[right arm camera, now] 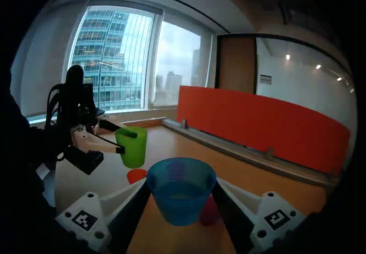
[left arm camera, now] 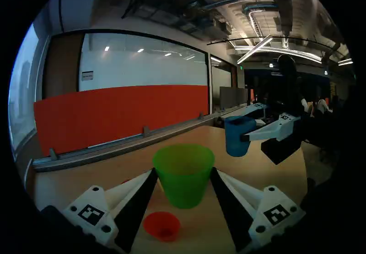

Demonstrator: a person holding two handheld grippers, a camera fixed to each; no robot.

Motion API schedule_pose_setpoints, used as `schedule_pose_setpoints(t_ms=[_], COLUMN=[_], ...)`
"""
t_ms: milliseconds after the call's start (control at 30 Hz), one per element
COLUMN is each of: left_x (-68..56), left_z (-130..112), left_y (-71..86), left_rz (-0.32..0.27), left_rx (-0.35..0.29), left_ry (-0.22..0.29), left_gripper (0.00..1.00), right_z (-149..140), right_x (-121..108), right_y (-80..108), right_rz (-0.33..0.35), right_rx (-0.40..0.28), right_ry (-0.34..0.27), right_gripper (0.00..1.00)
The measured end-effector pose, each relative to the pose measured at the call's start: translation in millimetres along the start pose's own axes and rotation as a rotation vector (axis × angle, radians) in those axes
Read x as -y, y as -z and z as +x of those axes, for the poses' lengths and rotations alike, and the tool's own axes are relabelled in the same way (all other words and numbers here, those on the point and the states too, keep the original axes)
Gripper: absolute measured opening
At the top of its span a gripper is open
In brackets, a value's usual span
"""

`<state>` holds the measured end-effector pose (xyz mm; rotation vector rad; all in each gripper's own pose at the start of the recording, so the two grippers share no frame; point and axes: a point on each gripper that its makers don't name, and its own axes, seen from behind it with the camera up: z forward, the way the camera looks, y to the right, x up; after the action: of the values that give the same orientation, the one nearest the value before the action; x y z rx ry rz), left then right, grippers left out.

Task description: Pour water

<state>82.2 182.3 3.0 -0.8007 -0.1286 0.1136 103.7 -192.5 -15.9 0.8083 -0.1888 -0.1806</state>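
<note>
Surroundings, right gripper view, left to right:
- A tall window (right arm camera: 114, 66) with towers outside.
- A pale wooden table (right arm camera: 274, 181).
- A long orange panel (right arm camera: 274, 126) above a grey rail (right arm camera: 238, 151) on the table's far side.
- A small red cup (right arm camera: 136, 175) on the tabletop, under the raised green cup (right arm camera: 132, 146).
- A pink cup (right arm camera: 210, 213) just behind the blue cup (right arm camera: 180, 206), half hidden by it.

Cups and fingers:
- The left gripper (left arm camera: 184, 171) clamps the green cup, one finger against each side wall.
- That cup is upright and lifted off the table, with the red cup below it and nearer.
- The right gripper (right arm camera: 181, 183) grips the blue cup the same way, both fingers pressing its sides.
- The blue cup is upright and raised too.
- What looks like water (right arm camera: 182, 195) lies low inside the blue cup.
- In the left gripper view, the blue cup hangs far and to the right of the green one. The two cups are apart, not touching.

Materials:
- All the cups are smooth, tapered plastic tumblers, wider at the rim.
- The blue cup is translucent, and the pink one tints through its wall.
- The green cup is brighter and slightly see-through at the lip.
- The fingers (left arm camera: 132, 199) are white, wedge-shaped shells with black inner faces.
- Each finger carries a square black-and-white marker (left arm camera: 90, 213).
- The tabletop is matte, light wood.
</note>
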Motion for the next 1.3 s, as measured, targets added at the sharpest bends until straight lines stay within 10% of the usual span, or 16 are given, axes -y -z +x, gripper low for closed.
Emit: schedule_pose_setpoints(t_ms=[667,1300], left_x=[-8.0,-16.2], left_z=[3,8], left_y=[5.5,6.6], left_rz=[-0.02,-0.039], left_rx=[-0.014,-0.022], left_ry=[-0.016,-0.038], left_gripper=[0.84,0.84], right_z=[51,104], right_x=[-10,-16], right_y=[-15.6,-35.2], right_rz=[0.017,0.017], right_rx=[-0.066,-0.109], right_ry=[0.076,0.279], right_gripper=[0.91,0.91])
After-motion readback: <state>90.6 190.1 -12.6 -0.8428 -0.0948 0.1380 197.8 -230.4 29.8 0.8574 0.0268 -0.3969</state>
